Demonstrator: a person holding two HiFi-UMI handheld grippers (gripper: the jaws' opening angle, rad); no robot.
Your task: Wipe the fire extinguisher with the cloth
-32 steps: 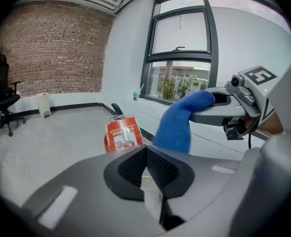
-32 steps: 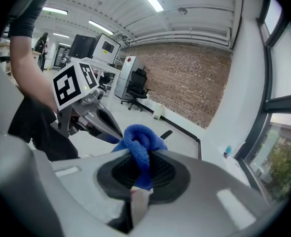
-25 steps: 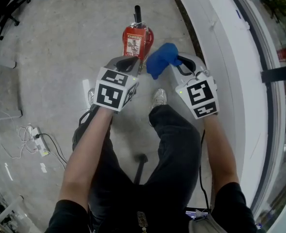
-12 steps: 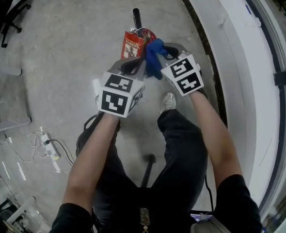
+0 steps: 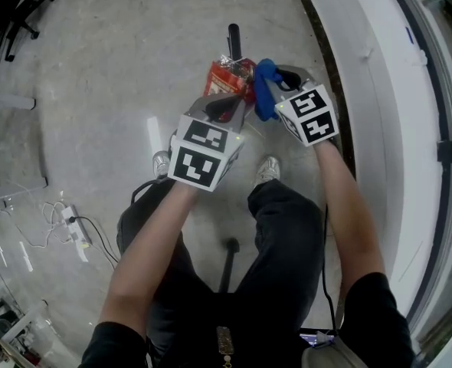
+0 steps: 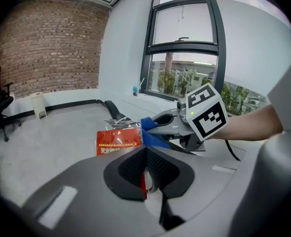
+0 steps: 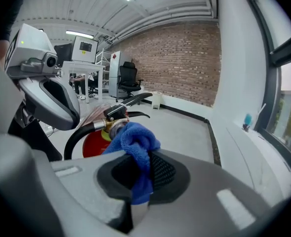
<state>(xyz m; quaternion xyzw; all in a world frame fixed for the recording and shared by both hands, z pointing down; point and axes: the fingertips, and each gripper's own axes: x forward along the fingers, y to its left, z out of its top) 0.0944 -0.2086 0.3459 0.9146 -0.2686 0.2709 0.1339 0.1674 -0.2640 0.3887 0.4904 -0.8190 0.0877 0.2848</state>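
1. fire extinguisher (image 7: pixel 92 147): red body, standing on the grey concrete floor (image 5: pixel 119 67) just ahead of the person's shoe (image 5: pixel 268 169), near the white window ledge (image 5: pixel 379 90).
2. black hose (image 7: pixel 72 138): curves from the valve head down along the red body.
3. red tag (image 6: pixel 118 141): a laminated card with pale print, hanging at the top of the extinguisher, its face turned toward the left gripper.
4. left gripper (image 6: pixel 144 154): jaws drawn together, with a thin red edge, seemingly the tag's lower edge, pinched between the pads; it points downward at the extinguisher from the person's side.
5. blue cloth (image 7: pixel 134 138): a bunched microfibre cloth, its lower fold hanging between the right gripper's pads and its upper wad pressed against the brass neck below the valve.
6. right gripper (image 7: pixel 139 168): jaws clamped on the cloth, coming at the top of the extinguisher from the window side, just beside the left gripper.
7. office chair (image 7: pixel 128 83): stands well apart, against the brick wall.
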